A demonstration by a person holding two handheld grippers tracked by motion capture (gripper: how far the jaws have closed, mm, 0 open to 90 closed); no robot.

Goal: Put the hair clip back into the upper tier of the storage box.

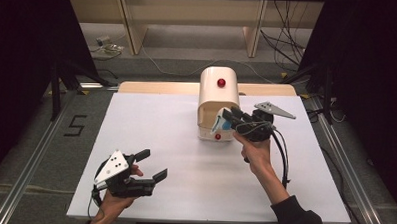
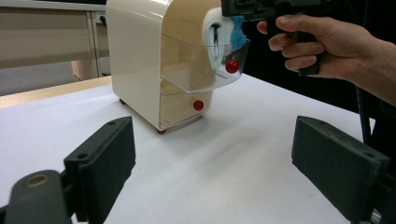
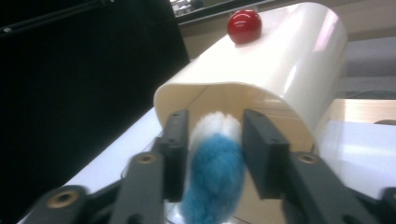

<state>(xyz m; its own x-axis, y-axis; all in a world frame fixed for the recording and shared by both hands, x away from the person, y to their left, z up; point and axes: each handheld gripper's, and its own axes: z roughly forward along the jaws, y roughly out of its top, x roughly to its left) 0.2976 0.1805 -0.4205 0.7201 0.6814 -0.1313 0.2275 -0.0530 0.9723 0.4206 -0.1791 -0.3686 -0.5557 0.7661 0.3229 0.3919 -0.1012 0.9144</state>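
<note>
Soft plush toy (image 3: 215, 172) going into the cream cabinet's (image 1: 218, 95) tilted-out clear drawer (image 2: 196, 70), near the table's (image 1: 150, 140) far edge.
Light, squashy and fluffy, it is best pinched mid-body; the right gripper's (image 3: 212, 154) jaws flank it, slightly parted, while the left gripper (image 1: 147, 170) idles wide apart near the front-left corner.

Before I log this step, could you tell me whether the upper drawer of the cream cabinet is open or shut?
Open. The clear upper drawer juts out from the cream cabinet, with the blue-and-white plush toy over it; the lower drawer sits flush.
</note>
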